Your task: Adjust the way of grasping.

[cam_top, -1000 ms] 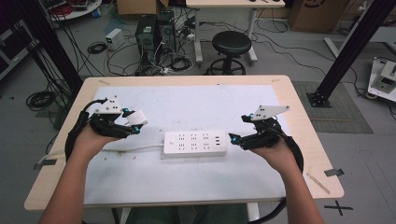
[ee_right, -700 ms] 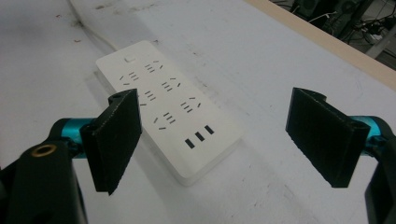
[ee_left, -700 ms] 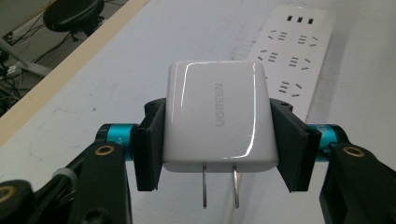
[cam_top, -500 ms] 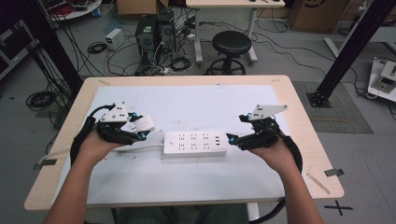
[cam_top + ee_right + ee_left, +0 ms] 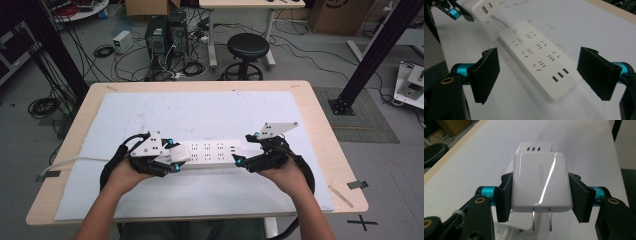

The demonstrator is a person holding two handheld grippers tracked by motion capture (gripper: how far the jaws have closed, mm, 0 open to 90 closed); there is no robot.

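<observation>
Now the white charger [image 5: 540, 183], prongs bared, sits clamped in the left gripper [image 5: 540, 195] over the power strip's [image 5: 212, 152] left end, mid-table; the right gripper [image 5: 546, 72] gapes wide, empty, straddling its right end.

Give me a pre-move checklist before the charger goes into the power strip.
1. Charger gripped firmly: ok, the left gripper has both jaws pressed on its sides.
2. Prongs clear of the jaws: ok, both stick out bare.
3. Prongs lined up with a socket: cannot tell.
4. Power strip braced: not ok, the right gripper is open, its jaws on either side of the strip's end without touching.
5. Sockets free: ok, nothing is plugged in.
</observation>
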